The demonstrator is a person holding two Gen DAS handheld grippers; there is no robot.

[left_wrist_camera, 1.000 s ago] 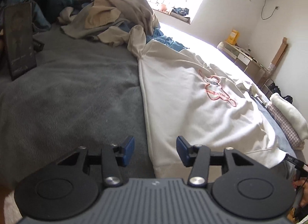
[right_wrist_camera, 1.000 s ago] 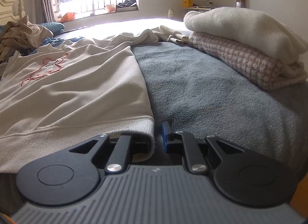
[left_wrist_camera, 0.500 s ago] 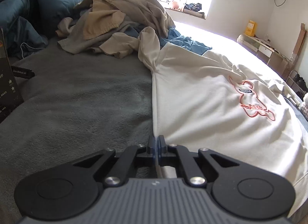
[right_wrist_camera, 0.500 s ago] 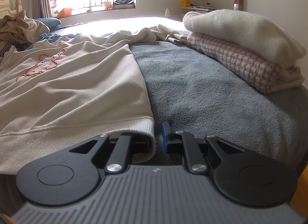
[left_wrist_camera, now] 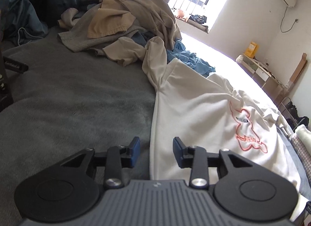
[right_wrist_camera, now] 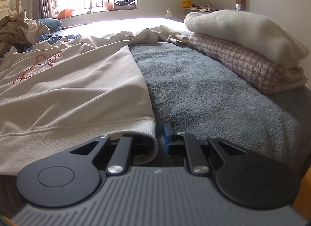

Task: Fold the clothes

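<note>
A cream sweatshirt (left_wrist_camera: 194, 119) with an orange outline print lies flat on the grey blanket (left_wrist_camera: 68, 109). My left gripper (left_wrist_camera: 156, 152) is open low over the sweatshirt's left side edge, which runs between its blue pads without touching them. In the right wrist view the sweatshirt (right_wrist_camera: 77, 89) stretches away to the left. My right gripper (right_wrist_camera: 158, 140) is closed narrowly on the ribbed hem corner (right_wrist_camera: 136, 128). The hem drapes over and hides the left finger, and only the right blue pad (right_wrist_camera: 167, 138) shows.
A heap of beige and grey clothes (left_wrist_camera: 120, 17) and a blue garment (left_wrist_camera: 186, 56) lie beyond the sweatshirt. A folded white fleece (right_wrist_camera: 243, 31) sits on a folded houndstooth piece (right_wrist_camera: 243, 66) at the right. A dark box (left_wrist_camera: 3, 82) stands at the left edge.
My left gripper shut on the sweatshirt's side edge half a second ago and has now opened again. The right gripper has stayed on the hem corner.
</note>
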